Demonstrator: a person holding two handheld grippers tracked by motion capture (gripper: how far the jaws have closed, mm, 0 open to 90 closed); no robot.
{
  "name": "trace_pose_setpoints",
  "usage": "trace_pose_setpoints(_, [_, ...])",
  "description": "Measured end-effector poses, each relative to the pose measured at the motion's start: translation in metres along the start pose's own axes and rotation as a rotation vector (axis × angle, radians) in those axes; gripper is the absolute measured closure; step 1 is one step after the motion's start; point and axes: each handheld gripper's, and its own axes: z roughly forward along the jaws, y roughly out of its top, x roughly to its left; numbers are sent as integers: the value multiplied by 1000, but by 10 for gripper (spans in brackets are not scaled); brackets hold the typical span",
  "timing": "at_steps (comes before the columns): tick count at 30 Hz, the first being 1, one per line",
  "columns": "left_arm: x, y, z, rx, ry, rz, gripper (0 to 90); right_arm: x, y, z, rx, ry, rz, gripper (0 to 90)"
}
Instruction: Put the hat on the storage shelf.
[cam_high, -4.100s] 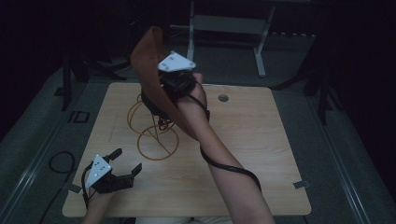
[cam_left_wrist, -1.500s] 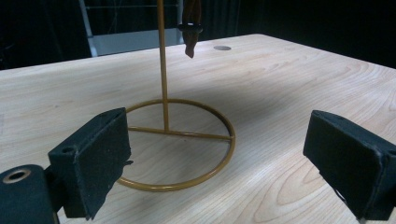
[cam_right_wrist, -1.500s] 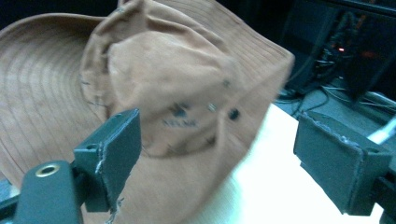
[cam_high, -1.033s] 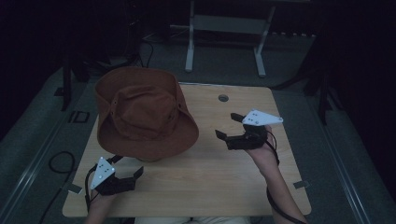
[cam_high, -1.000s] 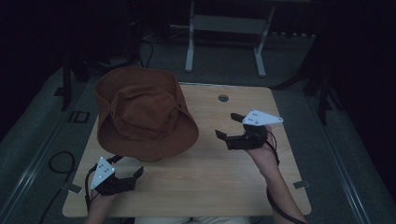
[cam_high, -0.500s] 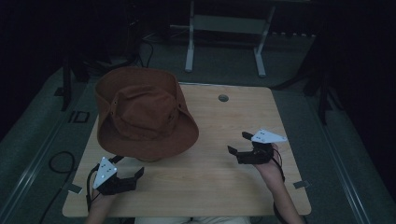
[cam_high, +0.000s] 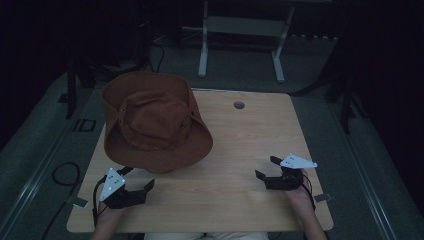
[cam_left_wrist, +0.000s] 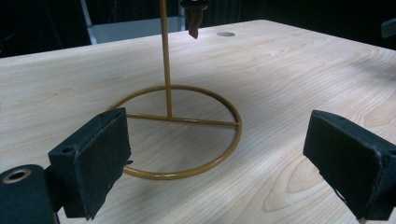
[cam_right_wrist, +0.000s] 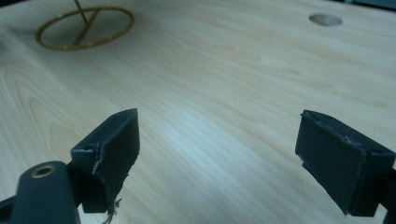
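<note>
Hat: brown wide-brimmed hat (cam_high: 150, 120), soft dented crown, row of small eyelets on the side, brim drooping all round.
Place: sits atop a gold wire stand (cam_left_wrist: 180, 126) at the table's (cam_high: 250, 145) far left; ring base flat on the wood.
Left gripper (cam_high: 135, 189): jaws spread, empty, near the stand's base.
Right gripper (cam_high: 266, 170): jaws spread, empty, well apart from the hat.

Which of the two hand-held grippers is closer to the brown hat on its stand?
The left hand-held gripper, at the table's near left, just below the hat brim. Its own view shows the stand ring right ahead. The right hand-held gripper sits far across the table.
</note>
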Motion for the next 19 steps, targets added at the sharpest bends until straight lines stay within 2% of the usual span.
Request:
trace_pose_setpoints(2, [-1, 0, 0, -3, -10, 1, 104, -2, -6, -2, 16, -10, 7, 136])
trace_pose_setpoints(6, [-2, 0, 1, 8, -3, 12, 105, -8, -17, -7, 38, -22, 13, 137])
trace_pose_setpoints(11, [-1, 0, 1, 11, -5, 7, 105, -14, -22, -16, 27, -49, 21, 137])
trace_pose_setpoints(14, [0, -1, 1, 16, -7, 3, 105, -18, -27, -22, 7, -61, 42, 137])
trace_pose_setpoints(19, [0, -2, 1, 19, -13, 0, 105, -18, -29, -23, 8, -67, 37, 137])
